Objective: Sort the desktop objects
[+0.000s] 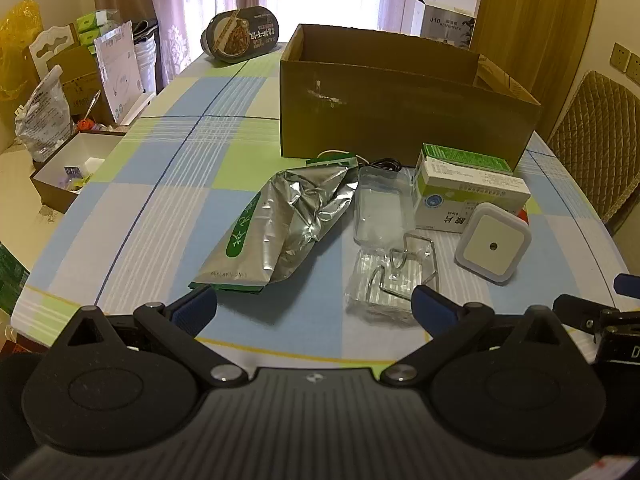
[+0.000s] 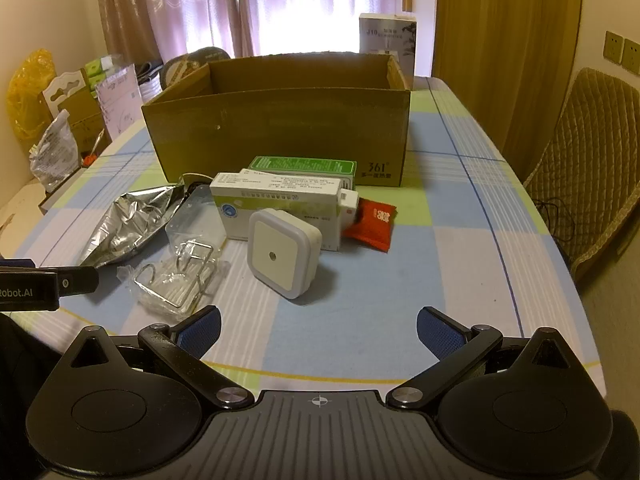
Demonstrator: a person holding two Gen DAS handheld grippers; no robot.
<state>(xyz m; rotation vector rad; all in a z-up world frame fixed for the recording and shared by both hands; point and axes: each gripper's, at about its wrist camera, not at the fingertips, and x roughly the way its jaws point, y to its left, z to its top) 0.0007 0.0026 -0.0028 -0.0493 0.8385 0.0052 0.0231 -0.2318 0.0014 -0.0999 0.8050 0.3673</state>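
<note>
An open cardboard box stands on the checked tablecloth behind a cluster of loose items. In front of it lie a crumpled silver foil bag, a clear plastic tray, bagged wire hooks, stacked white and green medicine boxes, a white square night light and a red sachet. My left gripper is open just short of the foil bag and hooks. My right gripper is open, near the night light, holding nothing.
A round food container sits at the table's far end. Boxes, bags and an open white carton crowd a side surface on the left. A padded chair stands at the right. A white product box is behind the cardboard box.
</note>
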